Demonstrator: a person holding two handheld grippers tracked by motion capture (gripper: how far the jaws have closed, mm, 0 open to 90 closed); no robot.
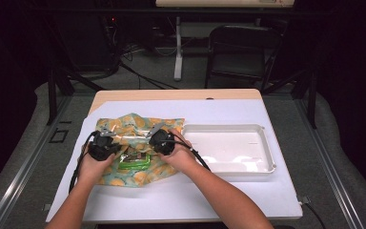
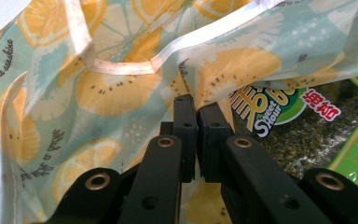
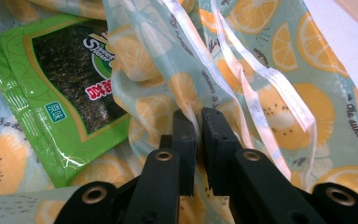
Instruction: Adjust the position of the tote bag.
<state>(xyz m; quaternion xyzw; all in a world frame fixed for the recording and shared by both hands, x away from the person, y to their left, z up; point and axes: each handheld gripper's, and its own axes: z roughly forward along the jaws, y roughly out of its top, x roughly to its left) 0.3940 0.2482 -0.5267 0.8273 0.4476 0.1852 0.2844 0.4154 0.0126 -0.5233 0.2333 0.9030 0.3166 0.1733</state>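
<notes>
The lemon-print fabric bag [image 1: 138, 143] is lying on the table [image 1: 181, 95], just left of the white tray [image 1: 267, 148]. A green seaweed snack packet [image 1: 134, 161] is resting inside the bag's mouth. The left gripper [image 2: 197, 109] and right gripper [image 3: 199, 122] are each pinching bag fabric, jaws nearly closed, either side of the packet.
</notes>
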